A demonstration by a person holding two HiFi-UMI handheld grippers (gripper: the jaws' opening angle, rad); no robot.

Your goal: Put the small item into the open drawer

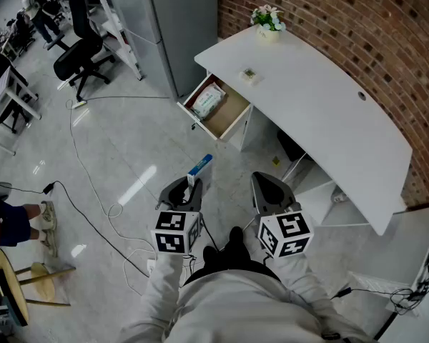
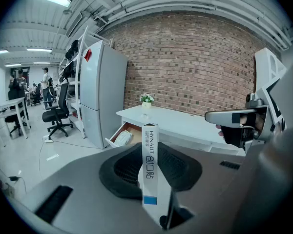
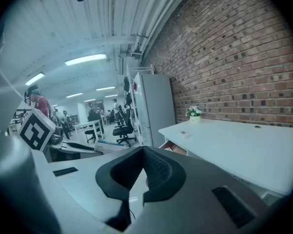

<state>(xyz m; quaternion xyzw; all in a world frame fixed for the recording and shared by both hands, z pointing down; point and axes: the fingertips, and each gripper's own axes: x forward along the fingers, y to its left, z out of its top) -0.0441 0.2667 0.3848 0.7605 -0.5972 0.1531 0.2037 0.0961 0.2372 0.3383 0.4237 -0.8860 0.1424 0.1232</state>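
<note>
Head view: drawer (image 1: 235, 114) contents indistinct

My left jaws clamp a slim white cardboard box (image 2: 150, 165) with a blue band and dark lettering, standing on end between them. The open, brown-lined drawer (image 1: 234, 110) lies well ahead, pulled out from the white table (image 1: 322, 113).

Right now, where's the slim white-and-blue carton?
Head view, left of centre: slim white-and-blue carton clamped in the left gripper's jaws, short of the white desk's open drawer.
</note>
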